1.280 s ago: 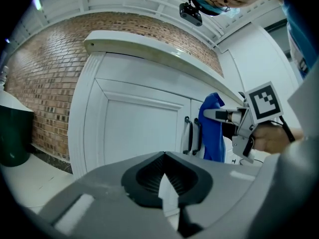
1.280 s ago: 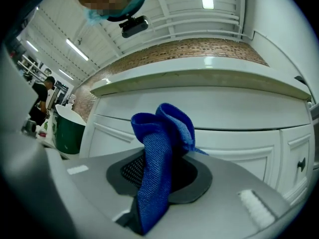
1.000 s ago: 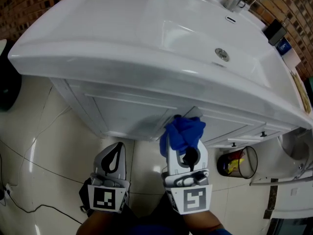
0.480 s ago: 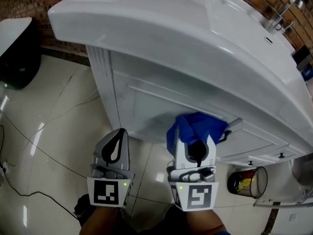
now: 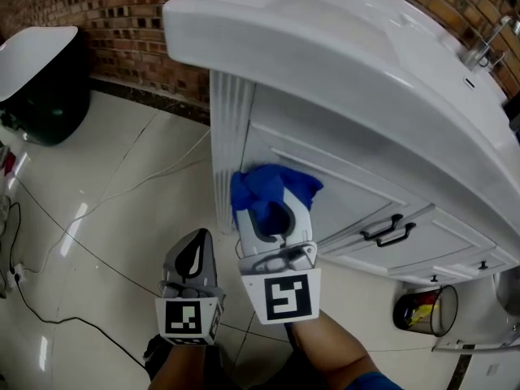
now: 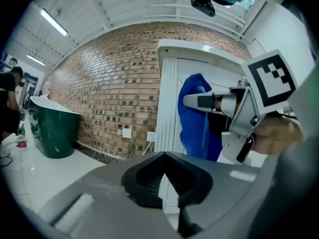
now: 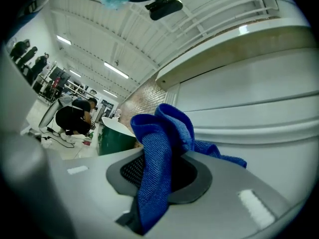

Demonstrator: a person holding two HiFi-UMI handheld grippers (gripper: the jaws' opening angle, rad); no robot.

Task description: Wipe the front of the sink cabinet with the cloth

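Blue terry cloth point(image 5: 268, 189) is bunched in the clenched jaws of the right tool point(image 5: 272, 218), and the right gripper view shows a fold of it running down between the two pads while the rest spills out over the top. The wad sits at the far left of the front of the white sink cabinet point(image 5: 341, 193), just beside the fluted corner post point(image 5: 223, 145) and below the overhang of the white basin point(image 5: 341, 47). From the left gripper view the cloth seems to be pressed flat against the cabinet panel, though the contact line itself is hard to make out. The left tool point(image 5: 192, 258) is lower and to the left, over the pale tiled floor point(image 5: 97, 218) and clear of the cabinet. Its jaws are closed together with nothing between them, and they point toward the corner post. Further right along the cabinet front, a pair of dark handles point(image 5: 388, 232) sits well apart from the cloth. A chrome faucet point(image 5: 487, 47) stands at the back of the basin. A brick wall point(image 5: 106, 15) runs behind, with a dark green tub point(image 5: 41, 80) under a white lid near it. A small clear bin point(image 5: 422, 309) stands on the floor at the right, and a thin cable point(image 5: 49, 315) trails across the tiles at the left.
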